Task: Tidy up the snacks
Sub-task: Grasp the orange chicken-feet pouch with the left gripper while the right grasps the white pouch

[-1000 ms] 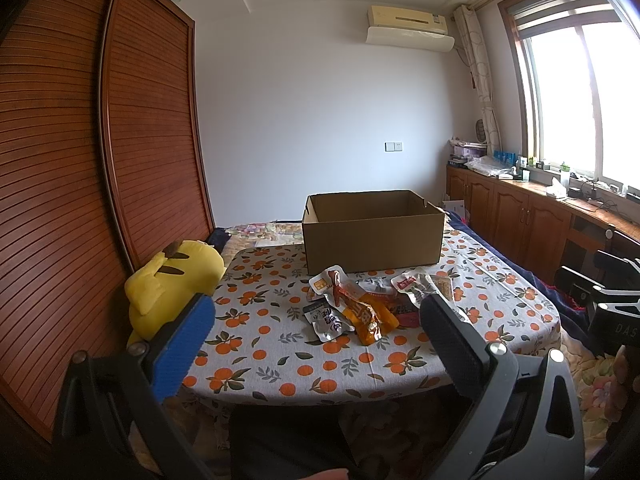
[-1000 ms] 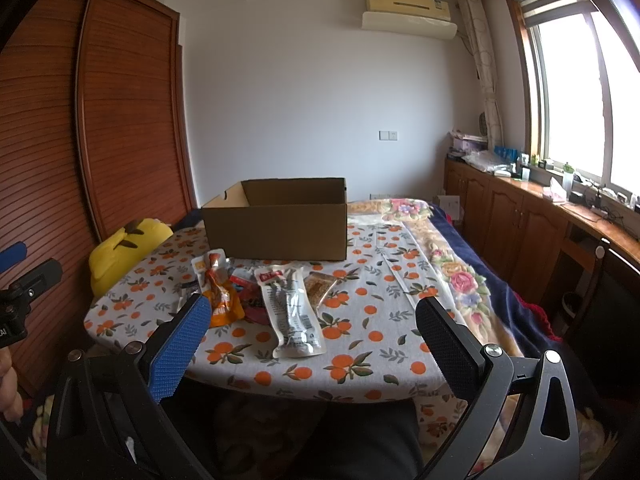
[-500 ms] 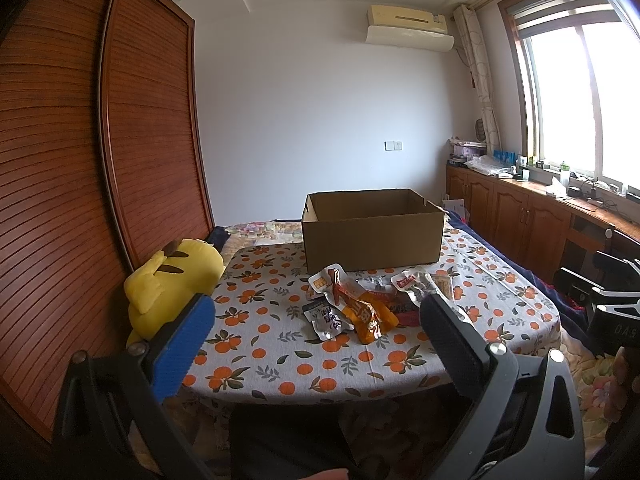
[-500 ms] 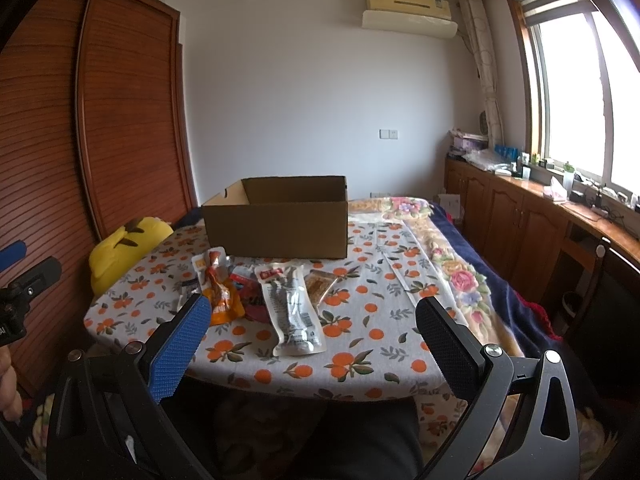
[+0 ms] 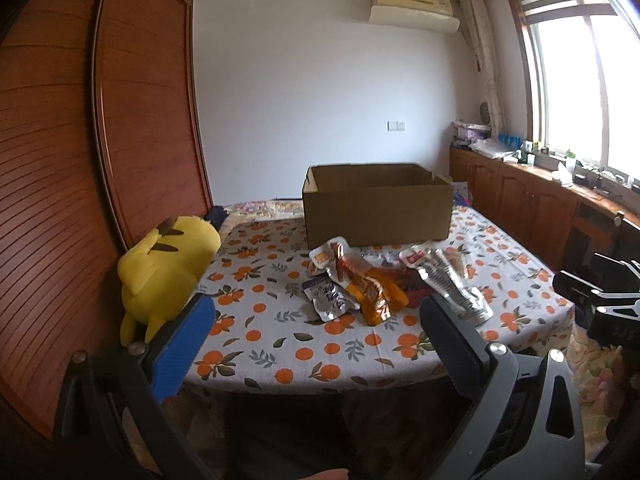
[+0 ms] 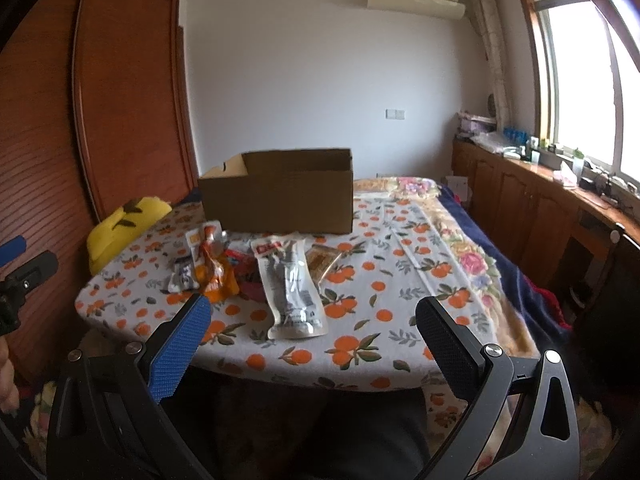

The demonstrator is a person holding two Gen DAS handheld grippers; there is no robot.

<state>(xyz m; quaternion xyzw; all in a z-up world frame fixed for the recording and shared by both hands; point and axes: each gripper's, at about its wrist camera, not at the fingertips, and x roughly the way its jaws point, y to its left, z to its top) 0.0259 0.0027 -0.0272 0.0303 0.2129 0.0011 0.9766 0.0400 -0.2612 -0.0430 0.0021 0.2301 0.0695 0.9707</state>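
A pile of snack packets lies on the orange-print tablecloth (image 5: 280, 344) in front of an open brown cardboard box (image 5: 378, 204), also seen as box (image 6: 280, 194). The pile holds an orange packet (image 5: 374, 288), a small grey packet (image 5: 330, 298) and a long silver packet (image 5: 452, 284); the right wrist view shows the silver packet (image 6: 290, 286) and orange packet (image 6: 214, 270). My left gripper (image 5: 316, 324) is open, short of the table's near edge. My right gripper (image 6: 312, 324) is open too, nothing between its fingers.
A yellow plush toy (image 5: 166, 270) sits at the table's left edge beside a wooden wardrobe (image 5: 140, 120). Wooden cabinets (image 5: 520, 204) run under the window on the right. A flowered blanket (image 6: 460, 232) covers the table's right side.
Both grippers have moved slightly closer to the table; the snacks and box appear a little larger. Nothing has been picked up.
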